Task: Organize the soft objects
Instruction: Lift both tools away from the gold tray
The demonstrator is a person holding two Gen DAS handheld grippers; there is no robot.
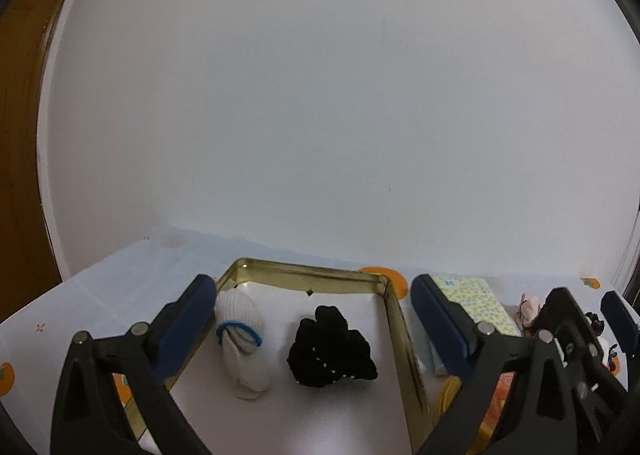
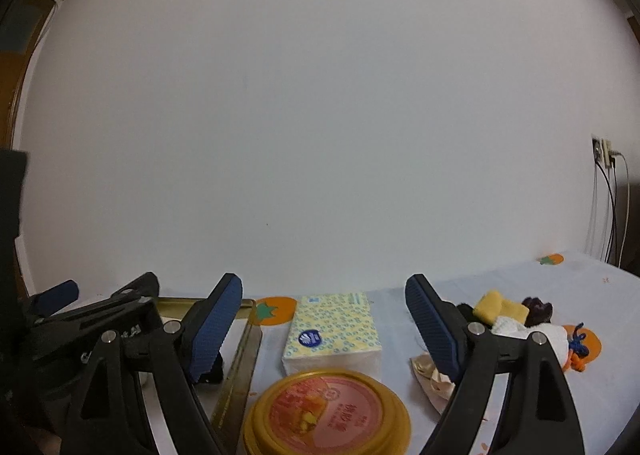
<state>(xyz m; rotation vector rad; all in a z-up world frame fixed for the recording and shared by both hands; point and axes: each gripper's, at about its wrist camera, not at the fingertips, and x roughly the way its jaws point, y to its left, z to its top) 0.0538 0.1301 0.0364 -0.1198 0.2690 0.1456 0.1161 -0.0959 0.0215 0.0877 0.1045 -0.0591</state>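
A gold tin box [image 1: 394,319] with a white floor holds a rolled white sock [image 1: 244,351] ringed by a blue hair tie, and a black knitted piece [image 1: 332,347] beside it. My left gripper [image 1: 312,287] hangs open over the box's near side, with nothing between its fingers. My right gripper [image 2: 324,283] is open and empty above a flower-print tissue pack [image 2: 332,331]. To its right lies a small heap: a yellow sponge [image 2: 496,305], a dark scrunchie [image 2: 538,311] and a white plush with blue string [image 2: 560,339].
A round yellow tub with a pink lid [image 2: 328,415] sits just in front of the tissue pack. The tablecloth [image 1: 120,287] is pale with orange fruit prints. A white wall stands close behind the table; cables hang at the far right [image 2: 612,191].
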